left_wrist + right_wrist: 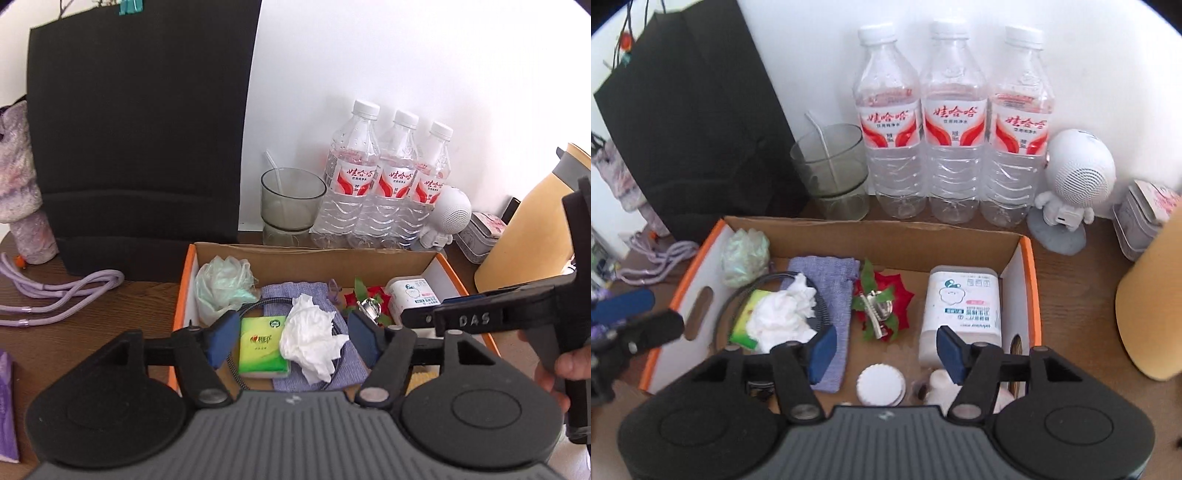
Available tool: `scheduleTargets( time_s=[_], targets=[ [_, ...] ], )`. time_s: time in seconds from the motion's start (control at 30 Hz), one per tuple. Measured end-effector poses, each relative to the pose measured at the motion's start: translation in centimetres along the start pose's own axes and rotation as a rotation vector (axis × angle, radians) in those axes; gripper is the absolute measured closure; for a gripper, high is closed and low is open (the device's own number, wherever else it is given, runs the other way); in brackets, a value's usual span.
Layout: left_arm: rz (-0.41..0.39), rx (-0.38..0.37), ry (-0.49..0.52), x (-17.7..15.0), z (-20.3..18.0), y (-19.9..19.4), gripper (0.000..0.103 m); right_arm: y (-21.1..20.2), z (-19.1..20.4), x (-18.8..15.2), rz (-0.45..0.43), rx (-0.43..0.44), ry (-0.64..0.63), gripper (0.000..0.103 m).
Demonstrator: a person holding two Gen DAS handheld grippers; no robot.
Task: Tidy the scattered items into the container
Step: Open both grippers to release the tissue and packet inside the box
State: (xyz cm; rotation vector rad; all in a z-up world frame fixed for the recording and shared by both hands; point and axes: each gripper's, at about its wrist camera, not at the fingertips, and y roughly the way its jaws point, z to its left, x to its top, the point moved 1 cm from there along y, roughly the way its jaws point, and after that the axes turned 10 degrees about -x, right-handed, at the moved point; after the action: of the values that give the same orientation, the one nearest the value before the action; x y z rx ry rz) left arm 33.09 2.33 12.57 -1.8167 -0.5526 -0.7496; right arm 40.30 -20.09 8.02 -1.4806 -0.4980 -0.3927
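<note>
An open cardboard box with orange edges (pixel 314 254) (pixel 871 230) holds a crumpled white tissue (pixel 314 341) (pixel 783 317), a green tissue pack (pixel 263 347) (pixel 750 314), a purple cloth pouch (pixel 827 291), a pale green mesh ball (pixel 221 288) (pixel 746 258), a red flower with a silver hair clip (pixel 881 308), a white wipes pack (pixel 964 306) and a white round lid (pixel 881 384). My left gripper (pixel 291 341) is open and empty above the tissue. My right gripper (pixel 886 350) is open and empty above the box's near part.
Behind the box stand three water bottles (pixel 953 122), a glass with a straw (pixel 831 173), a black paper bag (pixel 140 129) and a white astronaut speaker (pixel 1071 184). A purple cord (pixel 62 295) lies left. A yellow kettle (pixel 1152 302) and a tin (pixel 1145 218) stand right.
</note>
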Motion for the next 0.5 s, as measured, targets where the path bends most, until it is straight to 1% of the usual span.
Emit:
scheduleTargets(
  time_s=[0.03, 0.07, 0.1, 0.13, 0.17, 0.2, 0.27, 0.33, 0.4, 0.43, 0.5],
  targets=[
    [0.0, 0.007, -0.005, 0.0, -0.1, -0.7, 0.033, -1.1, 0.0, 0.0, -0.002, -0.003, 0.008, 0.044],
    [0.007, 0.009, -0.01, 0.0, -0.2, -1.3, 0.031, -2.1, 0.0, -0.1, -0.006, -0.006, 0.008, 0.039],
    [0.019, 0.011, -0.011, 0.0, -0.3, -1.8, 0.025, -3.1, -0.1, -0.2, -0.009, -0.011, 0.011, 0.031],
    [0.032, 0.015, -0.008, -0.1, -0.5, -2.3, 0.023, -4.2, -0.2, -0.3, -0.004, -0.015, 0.019, 0.026],
    [0.046, 0.025, -0.005, -0.3, -0.7, -2.6, 0.023, -4.9, -0.4, -0.4, 0.014, -0.015, 0.027, 0.019],
    [0.058, 0.037, -0.004, -0.5, -0.9, -2.8, 0.02, -5.5, -0.5, -0.7, 0.036, -0.011, 0.035, 0.018],
    [0.078, 0.042, 0.0, -1.1, -1.5, -3.4, 0.019, -6.4, -0.6, -1.5, 0.064, -0.023, 0.046, 0.018],
    [0.077, 0.051, 0.003, -2.0, -2.0, -3.9, 0.014, -7.4, -0.3, -2.7, 0.061, -0.059, 0.036, 0.018],
    [0.043, 0.071, 0.009, -3.1, -2.5, -4.7, 0.011, -8.3, 0.0, -4.2, 0.023, -0.071, 0.024, 0.018],
    [0.007, 0.077, 0.009, -3.7, -2.7, -5.2, 0.01, -8.9, 0.1, -5.1, -0.01, -0.069, 0.026, 0.018],
    [-0.08, 0.078, 0.021, -5.2, -3.2, -6.2, 0.01, -10.1, 0.3, -7.0, -0.118, -0.045, 0.041, 0.017]
  ],
)
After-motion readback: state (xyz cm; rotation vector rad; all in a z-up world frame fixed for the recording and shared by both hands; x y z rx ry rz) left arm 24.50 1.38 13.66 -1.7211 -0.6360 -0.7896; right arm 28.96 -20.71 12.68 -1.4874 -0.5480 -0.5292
